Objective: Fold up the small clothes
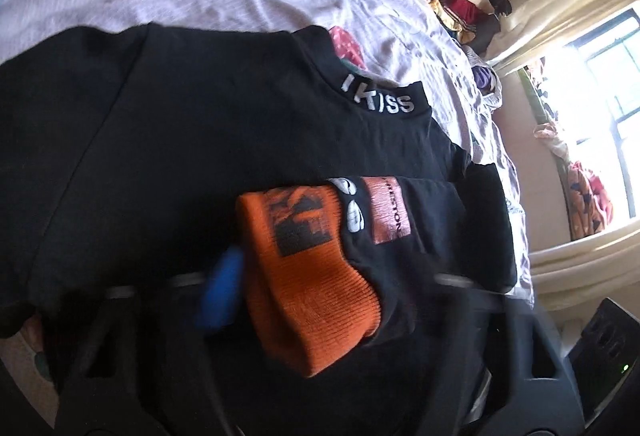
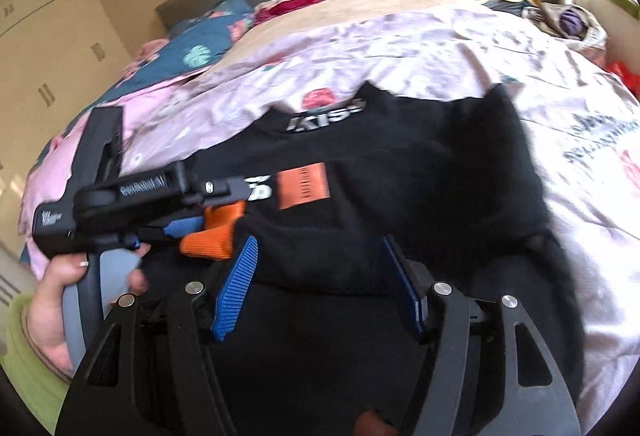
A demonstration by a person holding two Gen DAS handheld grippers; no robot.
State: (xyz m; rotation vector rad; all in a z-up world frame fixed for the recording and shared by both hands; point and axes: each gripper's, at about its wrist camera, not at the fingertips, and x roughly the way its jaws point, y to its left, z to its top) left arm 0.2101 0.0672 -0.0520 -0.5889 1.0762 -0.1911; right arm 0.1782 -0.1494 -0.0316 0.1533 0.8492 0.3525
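Both wrist views angled steeply down, close above black sweater (image 1: 168, 139) on bed (image 2: 420, 47); collar lettering shared.

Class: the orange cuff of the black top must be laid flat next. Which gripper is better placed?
Probably left: the left gripper has the orange cuff between its fingers; the right gripper stands open over black cloth.

Black sweatshirt (image 1: 168, 139) collar (image 1: 384, 95): white letters "KISS", one slash-like stroke through them; right wrist view shows same word, blurred.
Orange patch (image 1: 390, 209) on sleeve: small print ending "...NOLSTON"-like, sideways, not fully legible.
Orange cuff (image 1: 308, 276): dark block print, unreadable.
Left gripper (image 2: 188, 226) body, seen in right wrist view: white lettering, roughly "GenRobot.AI", blurred; second small label at rear end, illegible.
Bedsheet (image 2: 592, 139) at right: dark printed lines, too blurred to read.
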